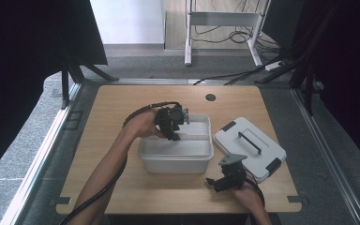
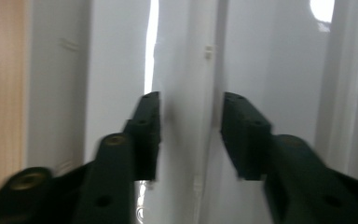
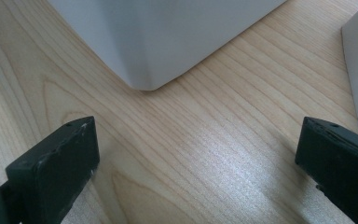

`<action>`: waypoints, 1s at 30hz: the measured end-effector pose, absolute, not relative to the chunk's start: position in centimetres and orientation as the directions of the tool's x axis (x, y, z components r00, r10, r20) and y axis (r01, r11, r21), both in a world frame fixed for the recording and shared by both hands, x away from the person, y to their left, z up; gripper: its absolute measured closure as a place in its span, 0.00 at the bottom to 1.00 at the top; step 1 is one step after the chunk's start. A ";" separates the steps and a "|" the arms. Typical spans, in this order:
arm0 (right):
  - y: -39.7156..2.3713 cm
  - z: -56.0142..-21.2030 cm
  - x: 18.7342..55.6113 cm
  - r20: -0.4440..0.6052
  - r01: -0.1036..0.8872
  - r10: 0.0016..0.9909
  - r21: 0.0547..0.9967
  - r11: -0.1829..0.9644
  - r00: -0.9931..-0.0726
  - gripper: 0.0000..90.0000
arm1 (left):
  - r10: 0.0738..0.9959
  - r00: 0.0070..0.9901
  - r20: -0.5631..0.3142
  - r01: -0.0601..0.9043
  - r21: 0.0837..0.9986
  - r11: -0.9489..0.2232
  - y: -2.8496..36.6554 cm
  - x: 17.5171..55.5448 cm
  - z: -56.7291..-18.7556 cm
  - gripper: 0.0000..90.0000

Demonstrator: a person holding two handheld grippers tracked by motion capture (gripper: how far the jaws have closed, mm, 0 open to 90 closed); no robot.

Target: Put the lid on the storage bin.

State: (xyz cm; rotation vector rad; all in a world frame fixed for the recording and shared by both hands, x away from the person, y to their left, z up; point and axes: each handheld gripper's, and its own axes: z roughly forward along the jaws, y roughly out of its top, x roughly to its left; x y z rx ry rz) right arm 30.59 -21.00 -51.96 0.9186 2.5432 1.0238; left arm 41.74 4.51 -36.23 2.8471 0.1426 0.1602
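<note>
White plastic box [image 1: 176, 154] sits open near the middle of the wooden table [image 1: 122, 105], with its lid [image 1: 249, 147] lying flat just to its right, black handle up. The left forearm reaches in from the bottom edge and slants up to the box's far left corner, the wrist bent so the left gripper [image 1: 176, 133] tips down into the box over a thin divider [image 1: 194, 137]. In the left gripper view its jaws stand partly apart on either side of a white upright wall [image 2: 186, 116], the pads close to it but not pressing. The right hand [image 1: 248, 193] rests low at the near edge, just in front of the lid, holding the right gripper [image 1: 212, 182] level and aimed left toward the box's near right corner; its jaws gape wide over bare wood, gripping nothing.
</note>
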 end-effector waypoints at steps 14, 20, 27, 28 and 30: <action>-21.0 -51.9 30.6 0.007 0.465 0.638 0.690 0.554 -0.770 0.00 | 0.351 0.931 0.101 0.263 0.481 -0.836 11.0 40.6 -34.3 0.13; -21.0 -51.8 30.7 0.006 0.474 0.638 0.676 0.565 -0.770 0.00 | 0.412 0.903 0.121 0.290 0.536 -0.793 14.4 39.0 -34.2 0.05; -20.9 -51.0 30.6 0.007 0.479 0.624 0.649 0.592 -0.781 0.00 | 0.489 0.864 0.124 0.330 0.594 -0.734 18.3 37.2 -34.9 0.00; -21.0 -50.7 30.6 0.006 0.476 0.620 0.647 0.595 -0.784 0.00 | 0.496 0.859 0.122 0.333 0.603 -0.725 18.8 36.9 -35.1 0.00; -21.1 -50.0 30.6 0.007 0.473 0.617 0.648 0.596 -0.787 0.00 | 0.518 0.849 0.106 0.346 0.629 -0.696 19.8 36.3 -35.6 0.00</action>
